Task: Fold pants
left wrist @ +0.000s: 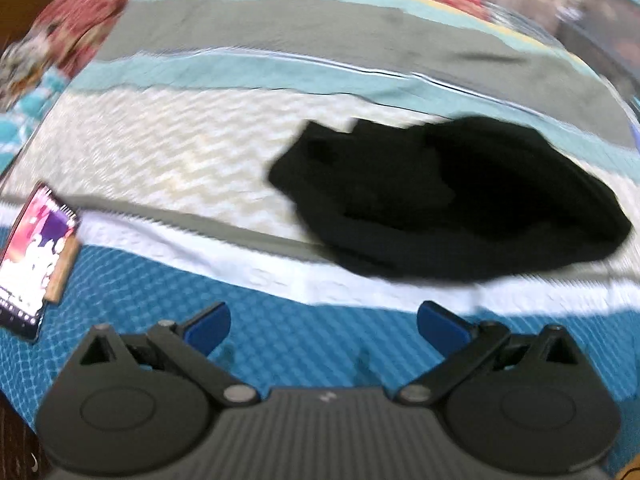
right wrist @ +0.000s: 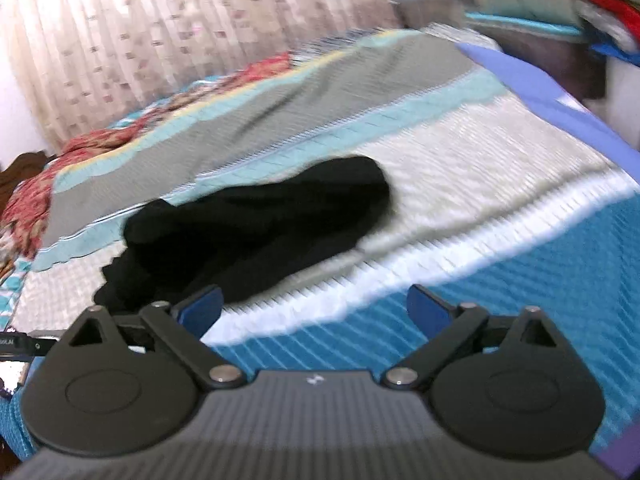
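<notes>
The bed (left wrist: 248,152) is filling both views, its quilt lying in bands of grey, teal, cream zigzag, white and deep blue, with a red floral strip running along the far edge. Pale patterned curtains (right wrist: 132,32) are hanging behind the bed in the right wrist view. The black pants (left wrist: 452,200) are lying bunched in a loose heap on the cream band, crossing onto the white band at the near side; in the right wrist view the pants (right wrist: 256,236) are sitting left of centre, reaching up to the teal stripe. A phone (left wrist: 34,264) with a lit pink and purple screen is resting on the blue band near the bed's left edge, well apart from the pants. I am holding my left fingers (left wrist: 323,326) spread wide over the blue band, pinching nothing. My right fingers (right wrist: 314,312) are likewise spread and empty, the left blue pad overlapping the near edge of the pants in view; I cannot tell whether it is touching them.
</notes>
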Tool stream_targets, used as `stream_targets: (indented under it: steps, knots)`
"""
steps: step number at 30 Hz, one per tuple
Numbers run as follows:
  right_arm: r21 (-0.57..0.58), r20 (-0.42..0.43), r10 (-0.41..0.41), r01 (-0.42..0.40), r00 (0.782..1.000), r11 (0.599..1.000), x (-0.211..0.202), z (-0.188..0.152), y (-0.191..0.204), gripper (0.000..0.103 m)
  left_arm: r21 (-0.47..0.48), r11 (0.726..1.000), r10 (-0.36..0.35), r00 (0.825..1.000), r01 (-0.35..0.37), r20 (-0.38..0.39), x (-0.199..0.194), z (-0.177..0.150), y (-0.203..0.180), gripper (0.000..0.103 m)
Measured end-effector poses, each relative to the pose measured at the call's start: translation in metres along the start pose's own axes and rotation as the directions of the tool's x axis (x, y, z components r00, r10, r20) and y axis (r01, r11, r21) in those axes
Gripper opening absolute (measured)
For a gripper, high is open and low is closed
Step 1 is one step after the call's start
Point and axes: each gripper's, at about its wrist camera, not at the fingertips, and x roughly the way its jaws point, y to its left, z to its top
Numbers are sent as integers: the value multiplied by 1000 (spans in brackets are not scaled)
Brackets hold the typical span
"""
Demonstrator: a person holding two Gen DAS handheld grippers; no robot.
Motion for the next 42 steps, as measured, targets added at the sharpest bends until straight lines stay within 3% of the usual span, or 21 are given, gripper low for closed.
stream_targets:
  steps: [3,7,10,13,14,15,16,17,20,23,25,27,29,31,32,33,39,42]
  knots:
    - [-228,4,70,-68,998,971,37,15,49,99,-47,999,20,1000,-20,-9,14,17,27,103]
    - [-531,-13,73,-69,997,845,103,18,115,99,4,996,93,995,-93,41,31,44,27,103]
    - [-615,-39,55,-67,998,786,147,20,142,98,69,991,114,992,-117,51,48,56,15,103]
    - [-630,-74,24,-66,997,773,179,27,148,94,88,991,95,995,-99,43,63,60,6,103]
    - [-632,-88,4,-59,996,773,183,31,146,78,90,991,92,995,-96,41,65,59,3,103]
    - [-634,-97,-27,-41,995,772,188,34,143,42,94,991,91,995,-94,41,68,58,1,103]
    - [-619,-98,-47,-24,994,785,189,39,139,32,97,991,91,995,-95,40,70,57,-1,103]
    - [-568,-93,-49,-13,994,823,188,49,128,25,99,990,92,995,-95,39,71,56,-2,103]
    - [-382,-57,-77,49,995,923,174,77,90,13,103,990,94,995,-97,37,74,54,-6,103]
    - [-167,-35,-82,75,996,983,154,96,45,12,104,989,104,994,-107,35,75,52,-7,103]
    - [-48,-18,-113,112,993,993,139,101,17,11,103,987,120,992,-123,38,76,49,-5,103]
    - [126,-36,-78,82,996,989,131,101,-12,11,108,984,138,990,-142,42,77,44,-3,103]
    - [189,-98,-45,63,994,980,132,95,-24,14,123,975,182,982,-186,44,88,34,1,103]
    - [116,-150,-69,87,986,989,130,84,-16,33,155,956,249,968,-251,29,104,22,3,103]
    - [74,-141,-88,99,986,992,122,81,-9,48,165,948,271,962,-270,17,111,16,5,103]
    - [30,-114,-105,109,988,994,114,80,-2,54,164,948,272,962,-272,18,114,11,7,103]
    - [-176,-39,-61,54,997,983,73,64,31,62,19,984,171,974,-176,147,108,-20,32,103]
    - [-242,-59,-30,15,998,970,72,58,46,75,67,985,145,977,-157,155,104,-21,31,103]
